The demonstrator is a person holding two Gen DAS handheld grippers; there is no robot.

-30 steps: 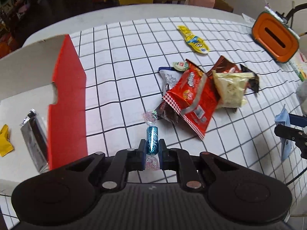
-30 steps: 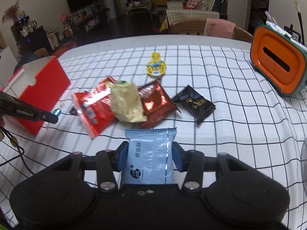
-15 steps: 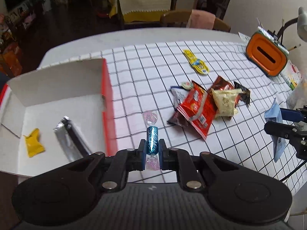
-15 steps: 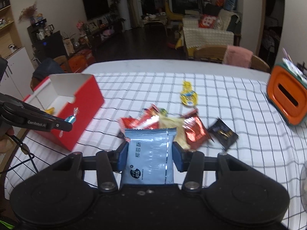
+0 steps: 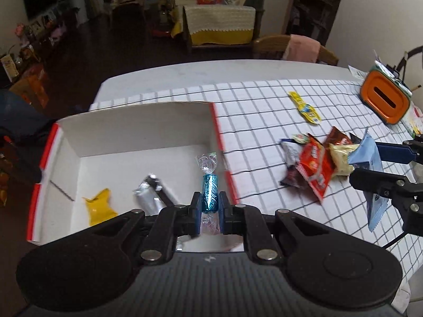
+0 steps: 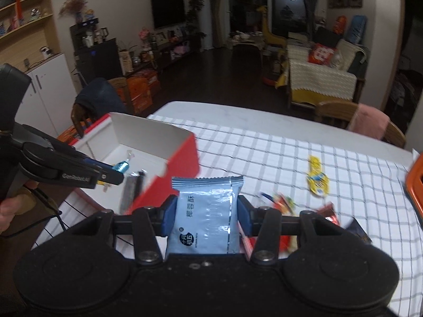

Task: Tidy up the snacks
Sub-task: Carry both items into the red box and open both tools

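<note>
The open red box [image 5: 219, 132] with a white inside sits at the table's [image 5: 185, 74] left edge; in it lie a yellow wrapper [image 5: 99, 207] and a silver packet [image 5: 150, 192]. The left tongs [image 5: 209, 212] are clenched on a blue foil candy [image 5: 210, 192], which stands upright between the pads, over the box's near right corner. The right tongs [image 6: 206, 219] grasp a pale blue pouch [image 6: 208, 216] by its sides, above the table just right of the box. A heap of snacks [image 5: 314, 166] lies mid-table, a yellow packet [image 5: 306, 107] beyond it, and an orange holder [image 5: 384, 101] by the right edge.
</note>
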